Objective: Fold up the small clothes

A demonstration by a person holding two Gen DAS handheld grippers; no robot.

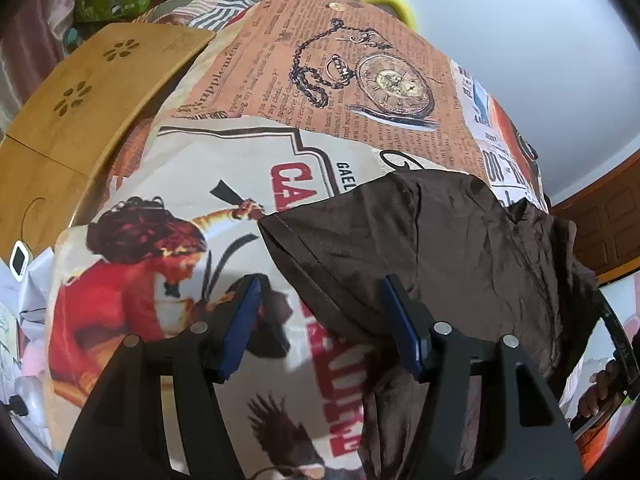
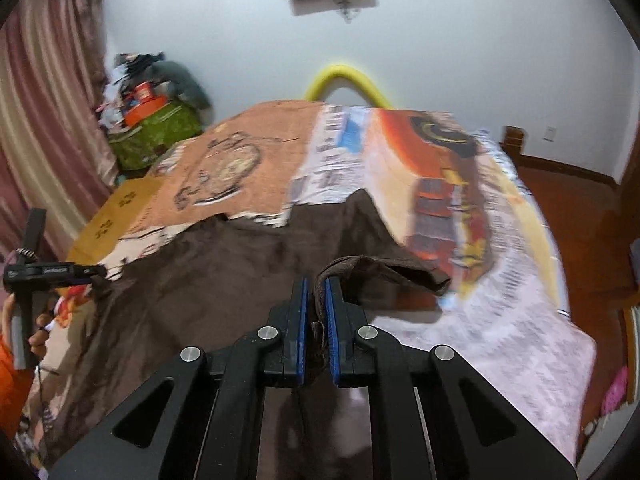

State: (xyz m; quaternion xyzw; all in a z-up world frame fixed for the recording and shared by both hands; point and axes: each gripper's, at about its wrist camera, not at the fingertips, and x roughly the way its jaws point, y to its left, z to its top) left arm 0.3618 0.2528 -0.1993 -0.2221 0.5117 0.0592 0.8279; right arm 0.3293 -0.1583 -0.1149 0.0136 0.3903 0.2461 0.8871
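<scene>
A dark brown garment (image 1: 460,248) lies crumpled on the printed bedspread (image 1: 208,168). In the left wrist view my left gripper (image 1: 322,300) is open just above the cloth. The garment's stitched hem runs between its blue pads (image 1: 240,320), and nothing is pinched. In the right wrist view my right gripper (image 2: 316,288) is shut on a bunched edge of the brown garment (image 2: 240,264) and holds that fold raised off the bed. A flap hangs from it to the right. A hand (image 1: 600,388) holding the right gripper's handle shows at the far right of the left view.
A bamboo lap table (image 1: 80,92) rests on the bed to the left of the garment. A yellow foam tube (image 2: 344,76) arcs behind the bed's far end. A green box (image 2: 156,136) with clutter stands by the curtain. Wooden floor (image 2: 580,208) lies right of the bed.
</scene>
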